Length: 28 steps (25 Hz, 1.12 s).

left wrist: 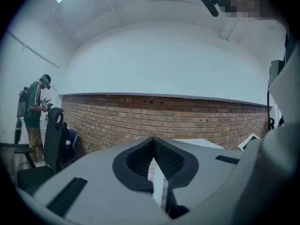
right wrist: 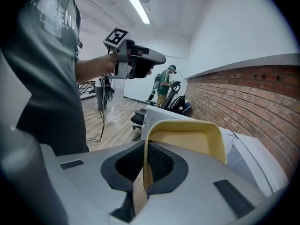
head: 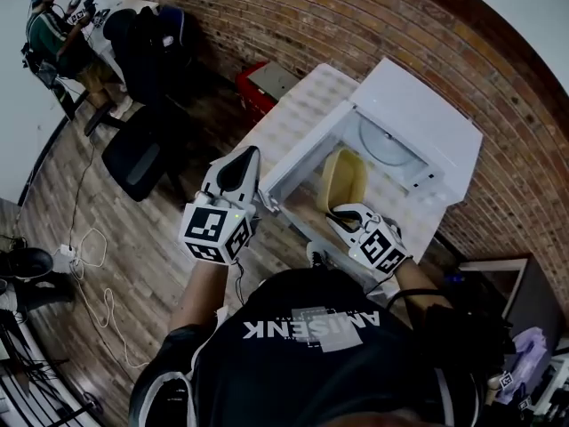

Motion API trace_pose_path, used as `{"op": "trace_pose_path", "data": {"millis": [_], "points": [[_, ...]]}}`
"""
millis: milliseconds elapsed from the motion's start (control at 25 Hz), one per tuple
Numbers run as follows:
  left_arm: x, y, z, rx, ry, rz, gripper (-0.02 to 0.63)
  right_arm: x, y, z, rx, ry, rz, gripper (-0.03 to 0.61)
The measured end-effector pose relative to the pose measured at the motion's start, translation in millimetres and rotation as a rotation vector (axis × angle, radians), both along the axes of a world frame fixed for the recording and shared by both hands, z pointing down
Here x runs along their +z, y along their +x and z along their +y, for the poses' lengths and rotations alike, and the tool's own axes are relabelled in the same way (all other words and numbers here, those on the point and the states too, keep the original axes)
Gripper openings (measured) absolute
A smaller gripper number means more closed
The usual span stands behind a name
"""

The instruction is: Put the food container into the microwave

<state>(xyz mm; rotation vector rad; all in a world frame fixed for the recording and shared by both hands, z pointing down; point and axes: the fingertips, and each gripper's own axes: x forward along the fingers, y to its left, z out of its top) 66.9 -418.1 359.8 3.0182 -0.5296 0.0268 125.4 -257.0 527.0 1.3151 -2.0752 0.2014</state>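
Nearest, at the lower middle of the head view, the right gripper [head: 343, 213] has its claw clamped on the rim of the food container [head: 342, 178]; its own view shows the yellow wall pinched between the pads, the tray [right wrist: 187, 139] rising out of them on edge rather than level. To the left of centre the left gripper [head: 247, 163] hangs in the air, claw together with nothing in it; through the slit below its tips only brick and white show [left wrist: 153, 146].

Just beyond the container the microwave [head: 418, 118] stands on the pale surface [head: 298, 105], its door [head: 307, 149] swung open towards the person, the turntable [head: 387, 140] bare; the container is in front of the opening, not yet inside.

The risks look plain from here. The hold is a thin pinch on one edge, so the tray could pivot or slip as it is turned flat. Carried in tilted, its upper rim could catch the frame of the cavity. The left gripper sits near the door's free edge, and a nudge there could swing the door into the path.

Far off, at upper left, another person [head: 58, 34] stands by a black chair [head: 138, 158].
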Motion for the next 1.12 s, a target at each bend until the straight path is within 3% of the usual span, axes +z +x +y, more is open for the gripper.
{"op": "trace_pose_path", "data": {"millis": [560,1120], "points": [[19.6,31.1,16.0,0.021,-0.023,-0.031,0.012,54.6,59.6,-7.0,-0.001,-0.131,0.086,0.044],[34.0,65.8,25.9,0.031,-0.031,-0.055,0.012,102.7,154.0,-32.2,0.114,-0.222,0.130,0.044]]}}
